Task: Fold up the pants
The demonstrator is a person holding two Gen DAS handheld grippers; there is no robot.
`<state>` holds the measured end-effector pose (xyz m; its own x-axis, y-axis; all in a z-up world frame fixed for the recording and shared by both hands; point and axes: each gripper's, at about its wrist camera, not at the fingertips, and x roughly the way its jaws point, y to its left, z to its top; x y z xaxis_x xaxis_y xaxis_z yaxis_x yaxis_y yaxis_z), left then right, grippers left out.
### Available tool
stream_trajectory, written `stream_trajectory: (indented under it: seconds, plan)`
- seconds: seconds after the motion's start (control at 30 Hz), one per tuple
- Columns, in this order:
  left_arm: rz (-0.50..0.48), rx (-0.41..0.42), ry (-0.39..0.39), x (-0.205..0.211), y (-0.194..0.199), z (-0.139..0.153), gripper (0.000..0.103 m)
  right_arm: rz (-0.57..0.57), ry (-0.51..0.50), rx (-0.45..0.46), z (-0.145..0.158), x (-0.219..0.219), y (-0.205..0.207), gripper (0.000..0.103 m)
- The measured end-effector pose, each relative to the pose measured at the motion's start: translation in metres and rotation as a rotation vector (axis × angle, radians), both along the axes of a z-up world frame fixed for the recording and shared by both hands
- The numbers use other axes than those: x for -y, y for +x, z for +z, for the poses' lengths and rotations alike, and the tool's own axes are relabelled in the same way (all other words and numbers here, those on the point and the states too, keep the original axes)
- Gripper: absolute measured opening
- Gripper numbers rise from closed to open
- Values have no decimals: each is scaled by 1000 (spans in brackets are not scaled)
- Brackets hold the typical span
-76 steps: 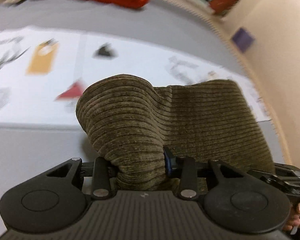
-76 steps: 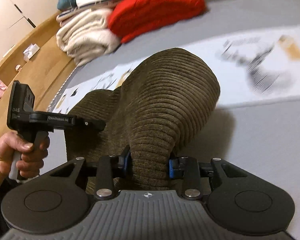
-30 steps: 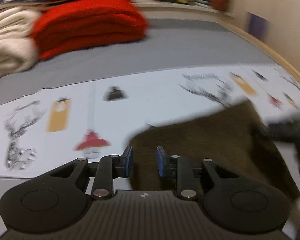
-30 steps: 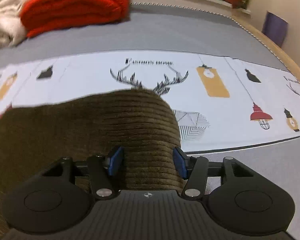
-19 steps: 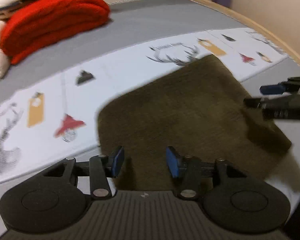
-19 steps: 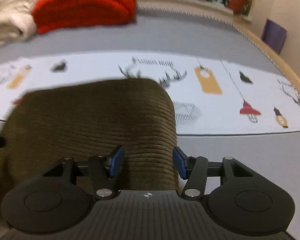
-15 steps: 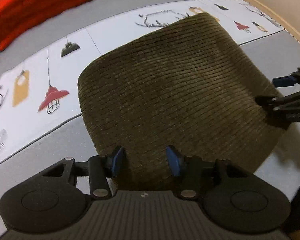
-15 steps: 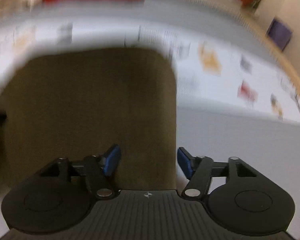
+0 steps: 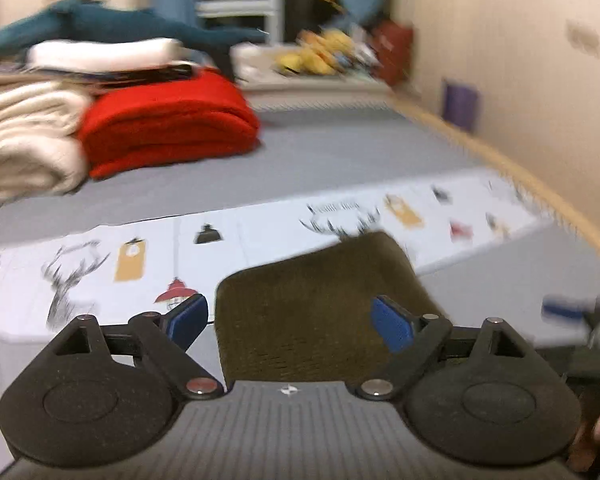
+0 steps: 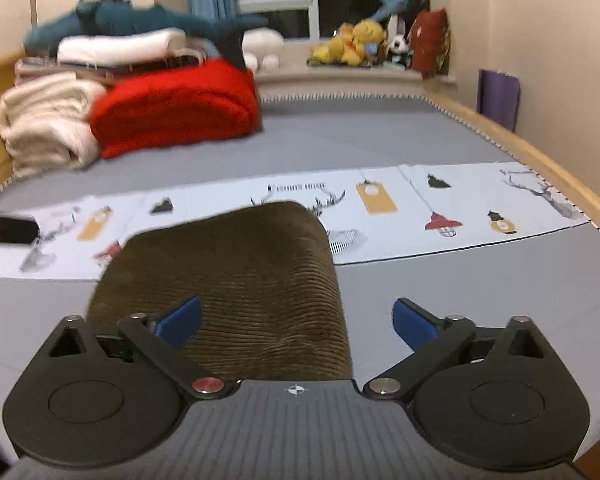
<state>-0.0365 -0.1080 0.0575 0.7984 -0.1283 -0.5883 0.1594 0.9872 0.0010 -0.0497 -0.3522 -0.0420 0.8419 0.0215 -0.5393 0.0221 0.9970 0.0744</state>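
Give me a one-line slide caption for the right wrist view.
Right gripper, jaws just opened, above folded olive corduroy pants lying on the grey bed.

The near edge of the folded olive-brown corduroy pants (image 10: 236,276) is hidden behind the grey ribbed body of the right gripper (image 10: 296,320), so how the fold ends there cannot be told; the left wrist view loses the same edge of the pants (image 9: 316,312) behind the left gripper (image 9: 290,318). That view is smeared throughout: the prints on the white patterned cloth (image 9: 260,228) are barely readable, and the yellow soft toys (image 9: 320,56) on the sill are only colour patches. At its right edge the other gripper shows as a blurred blue and dark streak, cut off. At the right wrist view's left edge a black gripper part (image 10: 4,228) is cropped.
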Motion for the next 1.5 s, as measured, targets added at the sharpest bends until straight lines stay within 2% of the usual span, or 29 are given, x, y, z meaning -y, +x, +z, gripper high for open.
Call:
stream_trajectory:
  seconds: [0.03,0.07,0.1,0.13,0.17,0.2,0.23,0.27,0.33,0.4,0.5,0.63,0.87,1.5]
  plan:
    - [46,4,-41,-2,-9,-3,93,-5,18,9,2,-2,-7,102]
    - [67,-6,-75,-4,-12,-8,101,-2,38,20,3,-3,-13,102]
    - [76,-28,-98,-4,-17,-17,103,7,42,35,4,-5,-17,102]
    - [85,-85,-89,-2,-16,-31,103,7,33,45,2,-6,-18,102]
    - [107,-183,-58,1,-7,-44,103,-13,14,37,-1,-8,-17,102]
    - [135,-249,-70,-1,1,-51,103,-37,-2,16,-5,-10,-14,102]
    - [157,-269,-117,-5,6,-56,103,-57,-13,-15,-10,-11,-9,102]
    - [181,-266,-129,-7,12,-59,103,-64,-13,-36,-13,-13,-7,102]
    - [194,-259,-58,-3,22,-65,103,-71,19,-87,-20,-10,1,102]
    - [187,-281,-30,2,26,-72,103,-79,55,-125,-24,-7,6,102]
    - [178,-323,-33,2,33,-83,103,-106,82,-158,-29,-4,9,102]
    - [167,-325,20,4,28,-95,103,-102,73,-177,-33,-6,9,102]
    - [169,-316,-22,3,28,-98,103,-95,63,-184,-35,-5,11,102]
    - [165,-312,-29,-2,25,-94,103,-78,37,-196,-38,-14,13,102]
